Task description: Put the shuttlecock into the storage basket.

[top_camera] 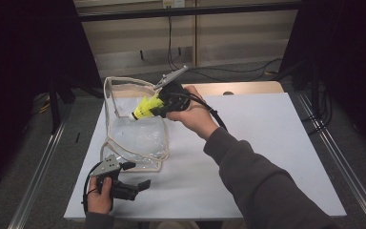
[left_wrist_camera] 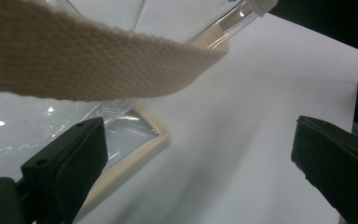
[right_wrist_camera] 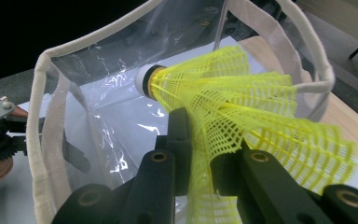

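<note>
Clear plastic bag with cream webbing trim and handles, sitting on the white surface, left of centre. Mouth open and facing up and toward the right; the far handle stands up in a loop, the near rim sags low. Through the clear walls nothing shows inside but the white surface under it.

Right tool held at the bag's mouth, above the rim. Jaws closed on the skirt of a yellow plastic shuttlecock. In the right gripper view the mesh skirt is pinched between the two black jaws and fans out to the right; the white cork tip points into the open bag, still level with the rim, not resting on anything. Right hand wraps the tool body, cable trailing back along the sleeve.

Left tool low at the near left of the surface, just beside the bag's near corner. Jaws spread wide, nothing between them. In the left gripper view a webbing strap crosses overhead, apart from the jaws; the bag's trimmed bottom edge lies next to the left-hand jaw.
</note>
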### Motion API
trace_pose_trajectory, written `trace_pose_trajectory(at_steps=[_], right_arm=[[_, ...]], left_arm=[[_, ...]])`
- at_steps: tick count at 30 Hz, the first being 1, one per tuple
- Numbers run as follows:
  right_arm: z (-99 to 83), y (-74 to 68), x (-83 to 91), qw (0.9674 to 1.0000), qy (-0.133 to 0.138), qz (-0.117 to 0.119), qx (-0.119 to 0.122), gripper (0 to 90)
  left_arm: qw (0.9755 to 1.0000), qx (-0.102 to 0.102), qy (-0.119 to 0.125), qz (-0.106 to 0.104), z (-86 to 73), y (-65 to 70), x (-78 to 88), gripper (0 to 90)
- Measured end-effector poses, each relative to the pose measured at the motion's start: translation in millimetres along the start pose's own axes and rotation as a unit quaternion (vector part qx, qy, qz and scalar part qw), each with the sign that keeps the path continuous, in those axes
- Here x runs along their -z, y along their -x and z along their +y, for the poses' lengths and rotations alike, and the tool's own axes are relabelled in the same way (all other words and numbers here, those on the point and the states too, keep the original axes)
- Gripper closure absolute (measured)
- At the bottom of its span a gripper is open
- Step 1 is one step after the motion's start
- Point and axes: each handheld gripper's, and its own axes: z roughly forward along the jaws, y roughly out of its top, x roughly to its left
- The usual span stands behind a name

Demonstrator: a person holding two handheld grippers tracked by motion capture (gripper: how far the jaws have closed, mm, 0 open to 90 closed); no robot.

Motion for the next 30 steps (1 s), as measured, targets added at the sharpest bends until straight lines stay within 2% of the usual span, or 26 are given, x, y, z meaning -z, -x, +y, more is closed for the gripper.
trace_pose_trajectory(at_steps=[20,30], right_arm=[[8.3,-12.9,-19.7,0.9999,-0.007,0.007,0.010,79.9],[10.4,-18.8,-30.4,0.9998,-0.019,0.001,0.012,79.9]], left_arm=[[1.0000,0.005,0.004,-0.002,-0.3,0.2,-0.5,3.7],[1.0000,0.004,0.004,-0.003,-0.1,0.5,-0.6,3.7]])
